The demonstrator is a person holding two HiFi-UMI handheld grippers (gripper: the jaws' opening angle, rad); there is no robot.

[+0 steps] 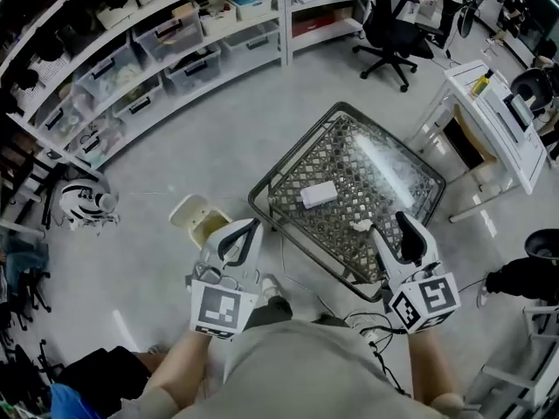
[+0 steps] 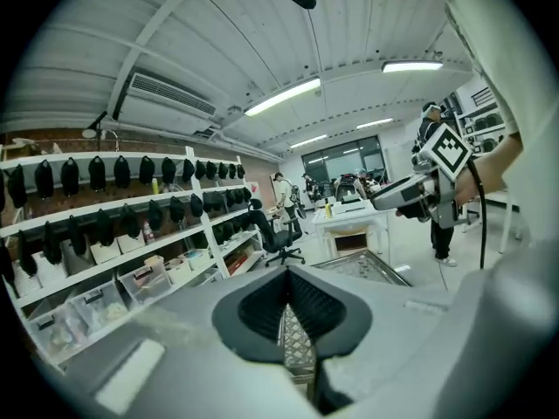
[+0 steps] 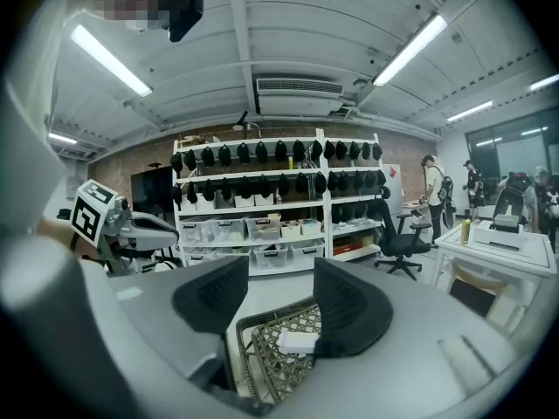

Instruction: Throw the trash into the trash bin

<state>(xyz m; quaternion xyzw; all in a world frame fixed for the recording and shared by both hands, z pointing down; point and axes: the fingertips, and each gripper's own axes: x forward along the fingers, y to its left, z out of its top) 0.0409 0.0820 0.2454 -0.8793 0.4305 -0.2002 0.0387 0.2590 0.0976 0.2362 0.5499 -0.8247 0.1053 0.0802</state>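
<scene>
Noting white flat packet (image 1: pixel 319 193) lying mid-frame on mesh table (image 1: pixel 393 168), bin (image 1: pixel 194 214) sitting lower left; judging it light, thin, probably bendy, so favouring a pinch on a free edge; showing right gripper (image 1: pixel 389 225) jaws wide apart, empty; left gripper (image 1: pixel 251 227) closed on nothing.

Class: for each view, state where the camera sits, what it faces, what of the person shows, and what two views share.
Head view: on the person's head, looking steeply down at the mesh table; shows forearms, left tongs, right tongs.
Left gripper view: on the left tongs, facing the shelves; shows its closed jaws, the right tongs.
Right gripper view: on the right tongs, facing the shelves; shows its parted jaws, the left tongs.
Shared: all show the mesh table.
</scene>
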